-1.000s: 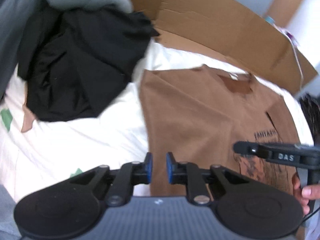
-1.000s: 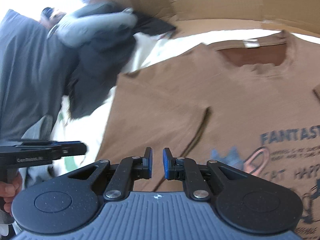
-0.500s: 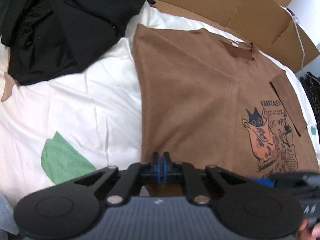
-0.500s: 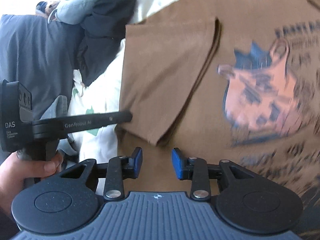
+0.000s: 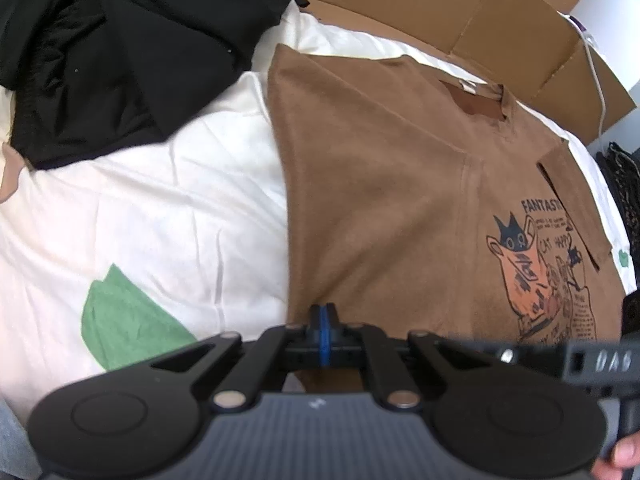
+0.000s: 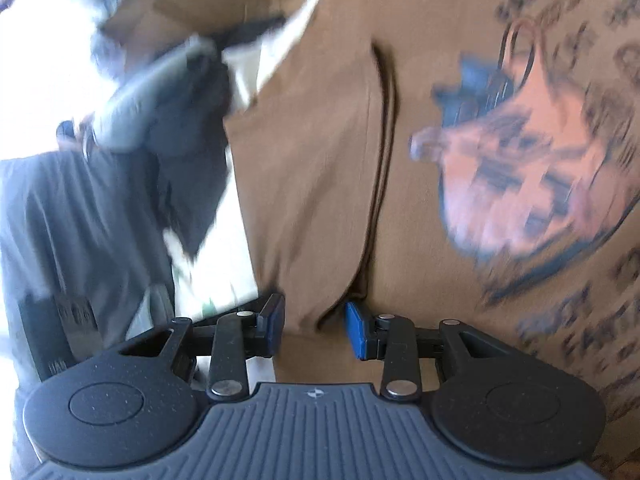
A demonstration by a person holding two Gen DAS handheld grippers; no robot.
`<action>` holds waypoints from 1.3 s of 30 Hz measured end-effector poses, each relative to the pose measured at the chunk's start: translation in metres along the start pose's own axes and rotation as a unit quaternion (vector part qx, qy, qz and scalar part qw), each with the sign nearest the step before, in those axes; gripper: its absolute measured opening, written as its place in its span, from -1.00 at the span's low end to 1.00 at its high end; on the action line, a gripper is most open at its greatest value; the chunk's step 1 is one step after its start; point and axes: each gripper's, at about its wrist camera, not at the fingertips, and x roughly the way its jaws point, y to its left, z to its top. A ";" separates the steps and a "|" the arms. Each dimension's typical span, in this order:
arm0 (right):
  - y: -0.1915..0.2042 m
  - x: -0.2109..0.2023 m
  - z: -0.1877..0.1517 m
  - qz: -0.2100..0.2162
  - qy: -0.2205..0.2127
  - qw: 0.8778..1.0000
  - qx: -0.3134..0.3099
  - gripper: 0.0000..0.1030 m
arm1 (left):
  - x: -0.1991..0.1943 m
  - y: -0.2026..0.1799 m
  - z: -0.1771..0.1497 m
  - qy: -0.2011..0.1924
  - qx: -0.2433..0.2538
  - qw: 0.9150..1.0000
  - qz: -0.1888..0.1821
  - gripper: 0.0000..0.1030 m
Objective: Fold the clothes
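**Brown T-shirt flat on the bed, left jaws pinched on its hem**

I see the brown printed T-shirt (image 5: 400, 184) lying face up on the white bedsheet (image 5: 160, 208), collar toward the far edge of the bed where flattened cardboard (image 5: 460, 12) lies. Both sleeves lie turned in over the body: one along the left side of the shirt, the other over the edge of the cat print. A heap of black clothes (image 5: 120, 48) sits at the far left corner of the bed, apart from the shirt.

My left gripper (image 5: 322, 330) has its jaws clenched at the shirt's near hem, close to the hem's left corner; the blue pads meet with brown cloth running in between, so I judge they are grasping the hem. My right gripper (image 6: 314, 326) has its jaws spread wide, low over the near end of the folded-in sleeve (image 6: 320, 184); I can't tell whether the pads touch the cloth, and the view is blurred.

I judge the shirt light, soft and limp, a knit with no stiffness, so it will sag and drag from any single pinch and the turned-in sleeves may slip out if lifted unevenly. It isn't fragile or slippery. The best holds, I think, are the two corners of the hem, pinching all layers together, sleeve fold included, so that the edge stays straight.
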 end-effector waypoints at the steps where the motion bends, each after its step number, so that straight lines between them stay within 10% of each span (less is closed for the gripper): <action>1: 0.000 0.003 0.003 -0.004 0.003 1.000 -0.001 -0.31 | -0.001 0.000 0.000 -0.001 0.000 1.000 0.000 -0.95; 3: 0.000 0.009 0.008 -0.009 0.012 1.000 -0.002 -0.36 | -0.003 -0.001 -0.001 -0.003 -0.001 1.000 -0.001 -0.95; 5: 0.001 0.011 0.010 -0.012 0.021 1.000 -0.010 -0.95 | -0.006 -0.002 -0.002 -0.008 -0.003 1.000 -0.006 -0.94; 14: -0.003 -0.002 0.010 -0.056 0.019 0.997 -0.040 -0.96 | -0.016 -0.009 -0.014 -0.007 0.011 1.000 -0.026 -0.91; 27: 0.002 -0.021 0.066 -0.109 -0.024 0.985 -0.133 -0.68 | -0.021 -0.010 -0.016 -0.011 0.016 1.000 -0.008 -0.90; 30: 0.001 -0.016 0.088 -0.118 -0.033 0.980 -0.158 -0.15 | -0.025 -0.011 -0.014 -0.015 0.017 1.000 -0.004 -0.90; 39: 0.012 0.012 0.123 -0.119 -0.022 0.968 -0.221 -0.17 | -0.021 -0.013 -0.017 -0.017 0.016 1.000 -0.011 -0.90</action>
